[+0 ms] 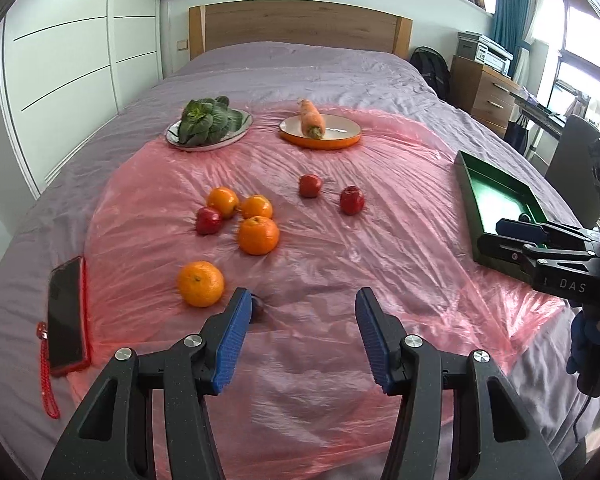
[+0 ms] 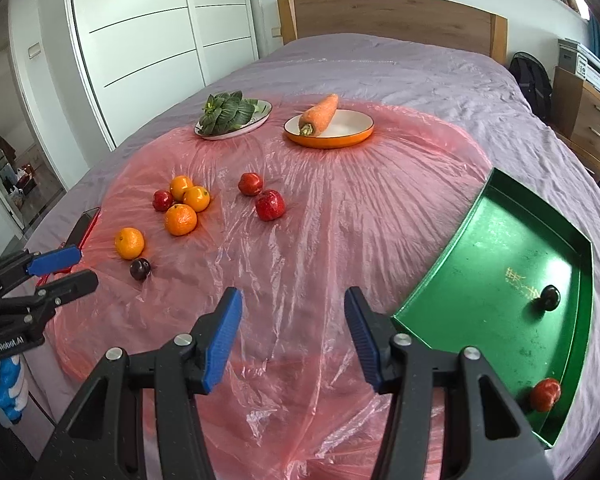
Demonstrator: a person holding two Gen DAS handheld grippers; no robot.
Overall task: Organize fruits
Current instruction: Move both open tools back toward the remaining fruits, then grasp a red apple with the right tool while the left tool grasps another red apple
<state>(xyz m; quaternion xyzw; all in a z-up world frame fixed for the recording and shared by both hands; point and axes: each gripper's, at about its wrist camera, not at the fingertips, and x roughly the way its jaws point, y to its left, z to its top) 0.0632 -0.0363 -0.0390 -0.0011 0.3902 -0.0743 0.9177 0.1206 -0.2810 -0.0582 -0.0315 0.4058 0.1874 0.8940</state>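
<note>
Several oranges and red apples lie on a pink plastic sheet on the bed. A dark plum lies near the closest orange; in the left wrist view it is half hidden behind my left finger. A green tray on the right holds a dark plum and a red apple. My left gripper is open and empty, just right of the plum. My right gripper is open and empty beside the tray.
At the back, a plate with leafy greens and an orange dish with a carrot. A phone in a red case lies at the sheet's left edge. Wardrobe left, headboard behind, drawers right.
</note>
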